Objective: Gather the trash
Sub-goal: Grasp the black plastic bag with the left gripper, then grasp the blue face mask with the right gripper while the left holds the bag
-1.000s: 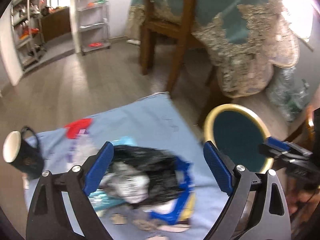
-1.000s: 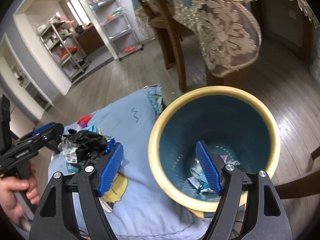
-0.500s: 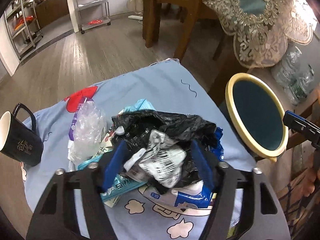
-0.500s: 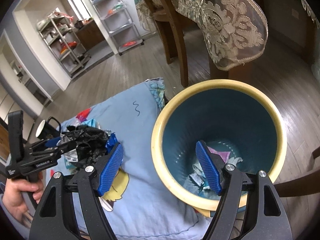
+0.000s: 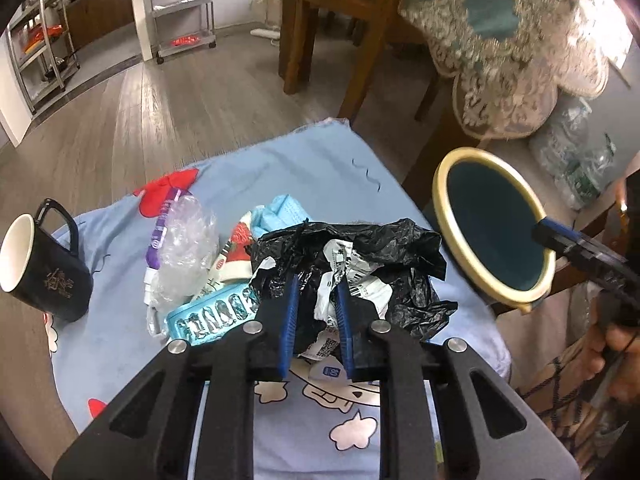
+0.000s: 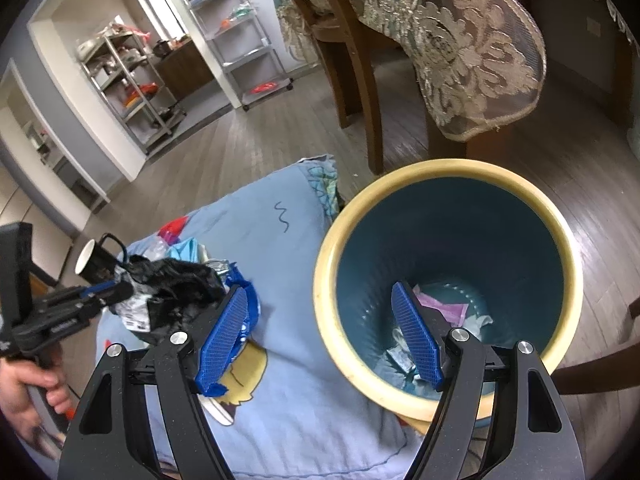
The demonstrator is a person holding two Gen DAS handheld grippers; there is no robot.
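A: How far along is the collecting?

B: Take the round bin with the cream rim and teal inside point(image 6: 448, 276) as the marker. A few scraps already lie at its bottom: something purple, some pale paper. So part is done. Most of the rubbish is not in yet.

A: Where is it?

B: To the left of the bin, on the light blue cartoon-print cloth point(image 5: 320, 172). The biggest piece is a crumpled black plastic bag with white printed paper in it point(image 5: 360, 264). Left of that lie a clear crinkled plastic wrapper point(image 5: 184, 248), a light blue face mask point(image 5: 284, 212) and a teal blister pack point(image 5: 212, 314).

A: And the grippers?

B: The left gripper point(image 5: 316, 312) has its blue pads pinched on the bag and paper; I judge it grasped but not yet carried over. The right gripper point(image 6: 320, 336) hangs at the bin's mouth, jaws wide apart, holding nothing.

A: The black mug with the white inside point(image 5: 40, 268)?

B: Farthest left of the bin; probably not trash.
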